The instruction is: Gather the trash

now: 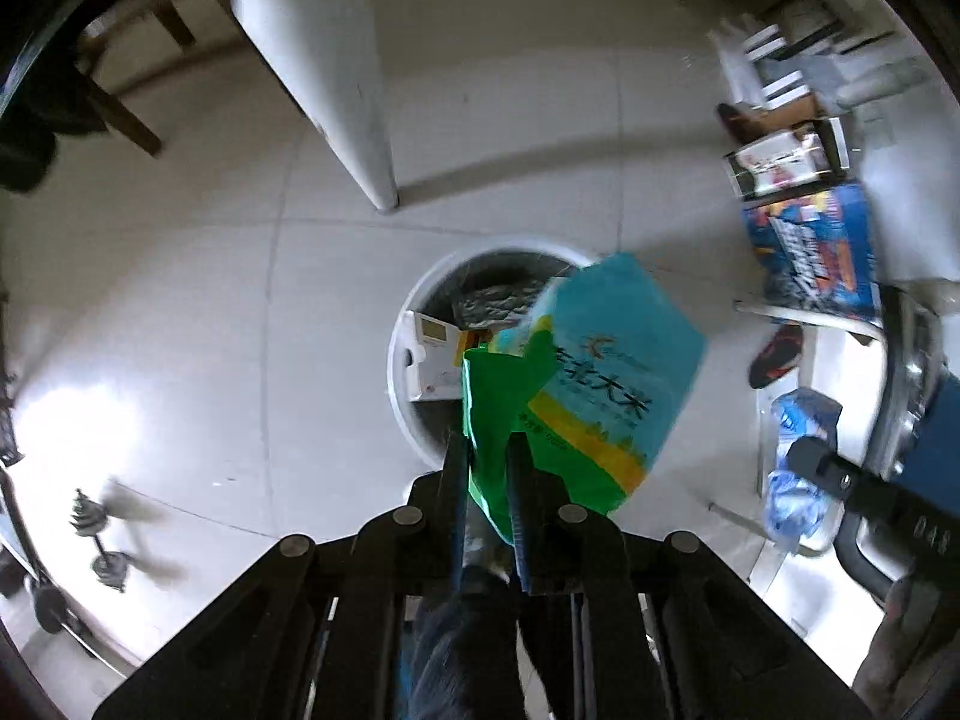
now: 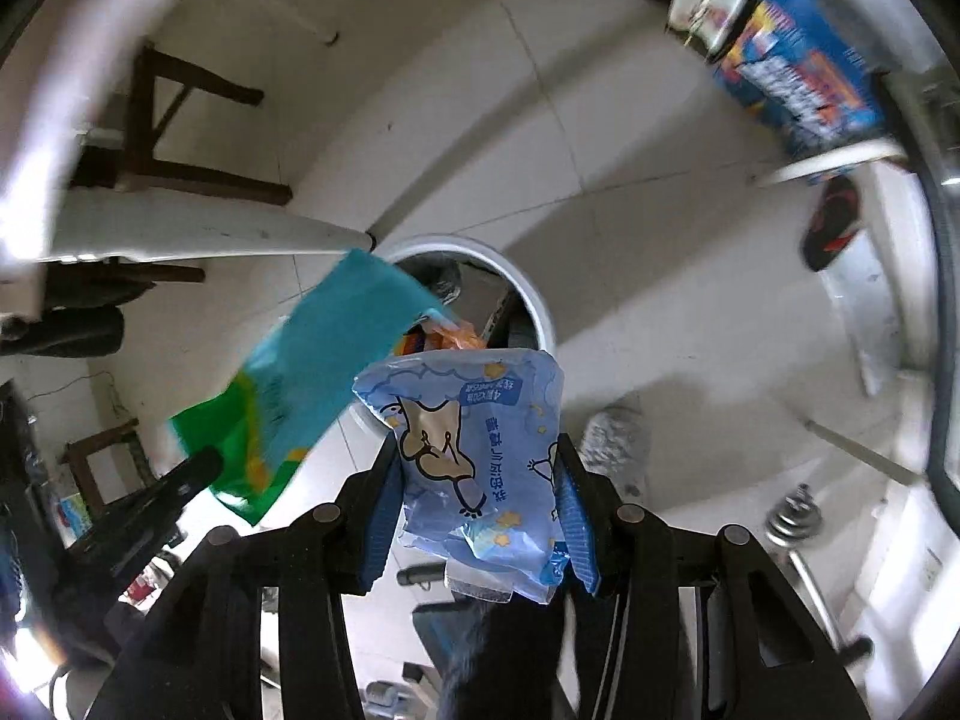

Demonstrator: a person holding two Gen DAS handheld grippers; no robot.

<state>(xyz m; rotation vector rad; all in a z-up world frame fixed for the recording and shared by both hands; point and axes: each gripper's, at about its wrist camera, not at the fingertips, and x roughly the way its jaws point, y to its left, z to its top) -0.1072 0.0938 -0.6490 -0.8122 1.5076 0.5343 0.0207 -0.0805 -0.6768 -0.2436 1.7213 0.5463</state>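
Teal bag, blue wrapper, one bin

glossy crinkled plastic forms the teal-green bag and pale-blue printed wrapper. the white bin is smooth plastic; the floor is shiny tile; tongs' fingers carry ribbed blue pads.
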